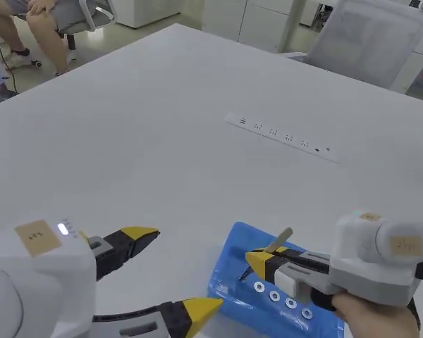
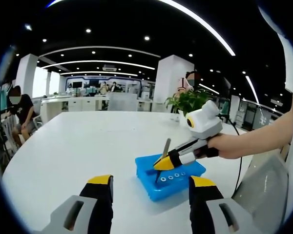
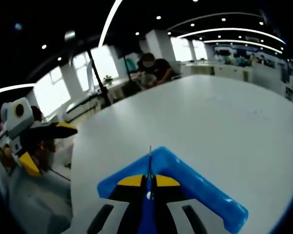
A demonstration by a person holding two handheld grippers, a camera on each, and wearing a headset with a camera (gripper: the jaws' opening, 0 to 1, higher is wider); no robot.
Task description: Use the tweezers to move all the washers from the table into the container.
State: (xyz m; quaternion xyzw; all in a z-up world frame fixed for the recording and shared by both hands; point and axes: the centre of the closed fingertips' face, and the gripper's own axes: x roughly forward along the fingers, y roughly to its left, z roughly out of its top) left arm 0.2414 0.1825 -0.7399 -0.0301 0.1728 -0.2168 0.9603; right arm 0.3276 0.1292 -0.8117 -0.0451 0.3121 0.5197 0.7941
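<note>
A blue container (image 1: 229, 278) lies on the white table near its front edge, with several silver washers (image 1: 275, 296) in a row inside it. My right gripper (image 1: 256, 259) is held over it, shut on thin tweezers (image 1: 278, 241) whose tip points down at the left end of the row. From the left gripper view I see the same tweezers (image 2: 166, 146), washers (image 2: 171, 177) and container (image 2: 178, 187). In the right gripper view the tweezers (image 3: 149, 156) run out between the shut jaws over the container (image 3: 195, 187). My left gripper (image 1: 178, 270) stands open and holds nothing, left of the container.
A flush socket strip (image 1: 282, 137) sits in the table (image 1: 162, 141) further back. Office chairs (image 1: 370, 39) stand beyond the far edge, and a person (image 1: 39, 21) sits at the back left. Wide bare tabletop lies ahead and to the left.
</note>
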